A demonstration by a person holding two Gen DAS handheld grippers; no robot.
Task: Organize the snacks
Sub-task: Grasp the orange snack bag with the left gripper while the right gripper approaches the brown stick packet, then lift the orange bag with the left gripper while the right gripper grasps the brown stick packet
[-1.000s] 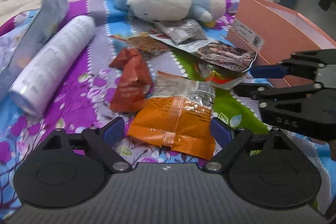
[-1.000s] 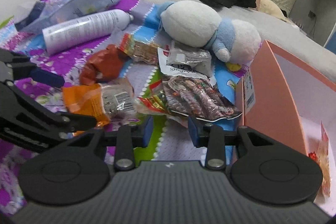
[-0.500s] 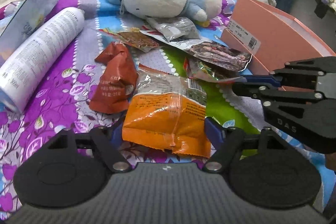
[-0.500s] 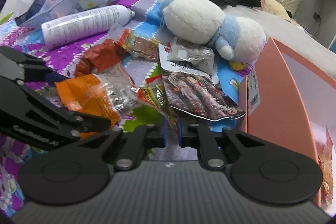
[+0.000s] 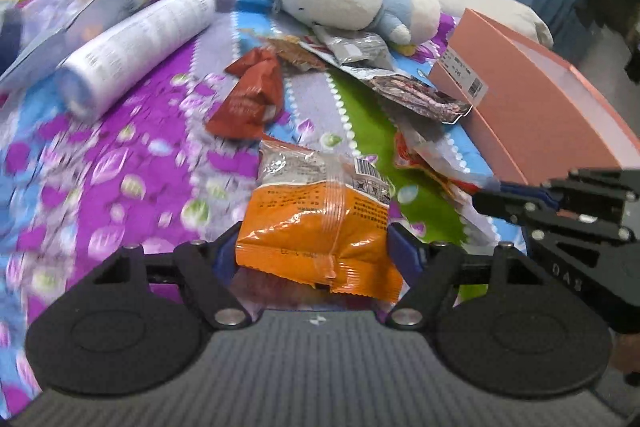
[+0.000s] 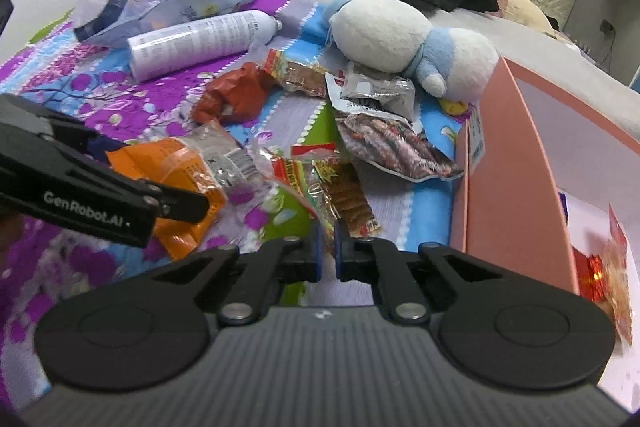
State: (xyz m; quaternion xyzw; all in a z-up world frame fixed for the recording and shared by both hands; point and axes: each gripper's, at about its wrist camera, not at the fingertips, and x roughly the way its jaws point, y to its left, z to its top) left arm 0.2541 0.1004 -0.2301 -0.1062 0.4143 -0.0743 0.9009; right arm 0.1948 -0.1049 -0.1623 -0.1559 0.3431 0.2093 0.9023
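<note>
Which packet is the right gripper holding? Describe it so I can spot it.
Start at the pink box; left of its near corner, on the floral bedspread, lies a clear packet with red-yellow print, pinched in the right gripper. The orange packet beside it is opaque.

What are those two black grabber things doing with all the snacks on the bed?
They're tidying snacks. The left gripper is closed on the orange plastic snack packet. The right gripper pinches the red-and-clear crinkly snack packet. Beside them stands the open pink cardboard box with some snacks already inside. More packets lie on the flowery purple bedspread.
</note>
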